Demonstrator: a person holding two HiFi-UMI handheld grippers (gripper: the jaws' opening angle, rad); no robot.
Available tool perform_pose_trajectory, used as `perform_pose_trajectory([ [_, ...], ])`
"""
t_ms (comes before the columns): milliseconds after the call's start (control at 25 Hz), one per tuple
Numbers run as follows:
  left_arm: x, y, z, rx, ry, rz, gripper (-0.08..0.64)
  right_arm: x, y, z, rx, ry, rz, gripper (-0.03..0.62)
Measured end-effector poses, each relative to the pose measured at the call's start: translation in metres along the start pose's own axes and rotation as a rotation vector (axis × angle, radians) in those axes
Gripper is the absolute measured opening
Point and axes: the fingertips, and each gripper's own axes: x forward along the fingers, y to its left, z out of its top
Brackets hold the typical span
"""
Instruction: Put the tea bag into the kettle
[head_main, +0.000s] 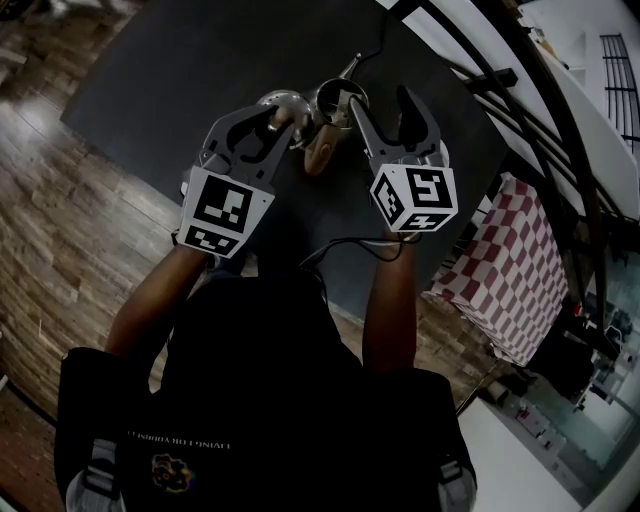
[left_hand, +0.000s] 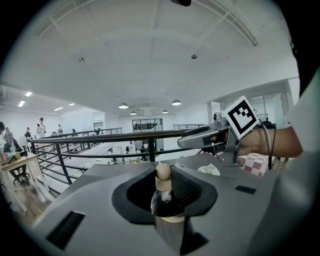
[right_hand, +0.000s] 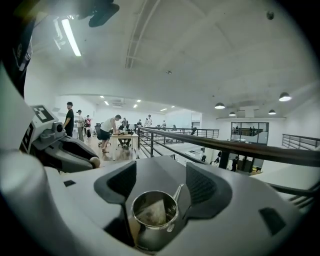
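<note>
The steel kettle stands open on the dark table, spout pointing away, its wooden handle toward me. In the right gripper view the tea bag lies inside the kettle. My right gripper hangs just above and to the right of the kettle's mouth, jaws open and empty. My left gripper is to the kettle's left, shut on the kettle lid, whose wooden knob sticks up between the jaws.
A red-and-white checkered box sits past the table's right edge. A crumpled white scrap lies on the table beyond the right gripper. A black railing runs along the table's far right side.
</note>
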Motion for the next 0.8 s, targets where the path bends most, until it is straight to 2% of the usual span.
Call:
perform_pose_trajectory([
  [800,0.008,-0.007,0.009,0.03,-0.011,-0.047,0.1,-0.035,-0.009,-0.011,0.033,0.002,-0.06,0.299],
])
